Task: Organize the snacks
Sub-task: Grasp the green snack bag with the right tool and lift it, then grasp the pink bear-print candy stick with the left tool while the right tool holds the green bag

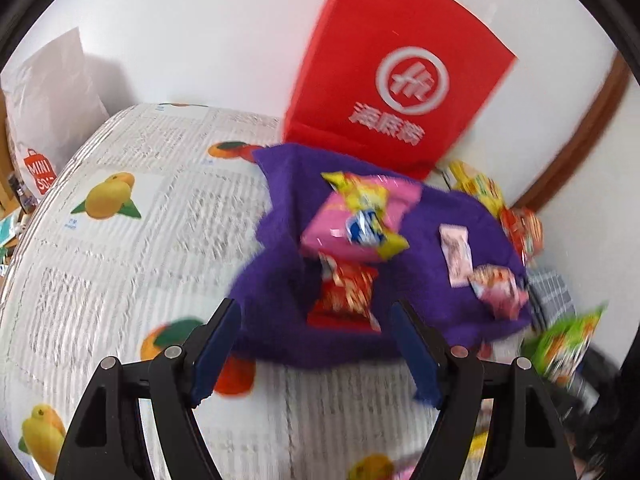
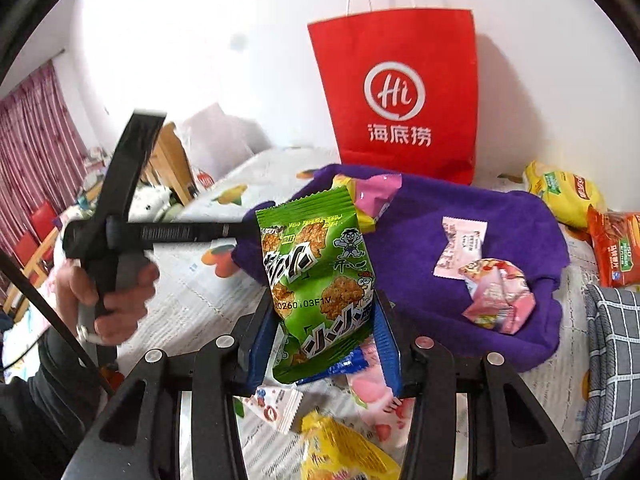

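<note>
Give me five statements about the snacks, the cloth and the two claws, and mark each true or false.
1. The right claw grips a green snack packet. True.
2. The left claw holds the red packet. False: it is open, holding nothing.
3. The red paper bag lies flat. False: it stands upright behind the purple cloth.
4. A pink packet lies on the purple cloth. True.
5. The cloth is bare. False: several snacks lie on it.
</note>
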Demonstrator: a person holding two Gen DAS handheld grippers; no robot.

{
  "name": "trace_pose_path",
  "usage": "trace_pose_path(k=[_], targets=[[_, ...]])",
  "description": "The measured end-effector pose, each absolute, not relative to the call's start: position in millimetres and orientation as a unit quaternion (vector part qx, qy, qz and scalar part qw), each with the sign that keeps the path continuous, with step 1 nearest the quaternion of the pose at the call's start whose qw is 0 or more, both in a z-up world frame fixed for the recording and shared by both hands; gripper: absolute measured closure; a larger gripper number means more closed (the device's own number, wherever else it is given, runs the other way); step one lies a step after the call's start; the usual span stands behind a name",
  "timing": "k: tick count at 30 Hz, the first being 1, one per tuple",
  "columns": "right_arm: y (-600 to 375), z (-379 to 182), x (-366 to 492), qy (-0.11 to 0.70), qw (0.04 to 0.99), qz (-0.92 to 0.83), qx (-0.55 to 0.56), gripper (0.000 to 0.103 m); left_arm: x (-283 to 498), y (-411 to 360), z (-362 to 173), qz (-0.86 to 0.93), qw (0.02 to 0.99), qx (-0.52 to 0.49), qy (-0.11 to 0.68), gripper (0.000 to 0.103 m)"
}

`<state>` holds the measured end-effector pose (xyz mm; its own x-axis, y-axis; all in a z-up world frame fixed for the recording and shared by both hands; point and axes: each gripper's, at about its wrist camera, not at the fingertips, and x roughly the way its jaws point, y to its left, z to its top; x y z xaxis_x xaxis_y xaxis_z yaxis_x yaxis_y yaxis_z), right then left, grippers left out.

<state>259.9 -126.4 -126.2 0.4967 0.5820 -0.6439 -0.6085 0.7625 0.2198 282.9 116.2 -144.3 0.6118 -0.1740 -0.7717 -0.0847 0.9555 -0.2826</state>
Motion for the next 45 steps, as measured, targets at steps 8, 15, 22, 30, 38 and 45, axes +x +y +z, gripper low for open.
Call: trace_pose_path(k=[8, 15, 22, 30, 38, 45], targets=[[-156.4, -124.9, 246.9, 0.340, 0.870, 0.357, -0.011, 0.058, 236.4, 71.2, -170.5, -0.084, 0.867, -0.071, 0.485, 0.027], [-175.1, -128.8, 245.6, 0.337, 0.871, 0.357, 0.004, 0.058, 214.2, 58.8, -184.6, -0.116, 0.851, -0.064, 0.509, 0.027], [-182.5, -138.0, 254.3, 0.353, 0.870, 0.344, 0.016, 0.057, 185.8, 51.7, -184.7, -0.144, 0.850, -0.037, 0.506, 0.027], [-185.0, -144.0, 260.2, 0.366, 0.867, 0.337, 0.028, 0.057, 171.4, 57.8, -182.3, -0.145, 0.844, -0.040, 0.515, 0.027], [-184.3, -144.4, 259.1, 0.365, 0.867, 0.338, 0.028, 0.057, 151.1, 66.5, -177.5, -0.145, 0.843, -0.088, 0.511, 0.026], [-190.4, -145.8, 263.6, 0.369, 0.869, 0.327, 0.040, 0.057, 174.6, 43.3, -183.8, -0.151, 0.839, -0.110, 0.511, 0.025]])
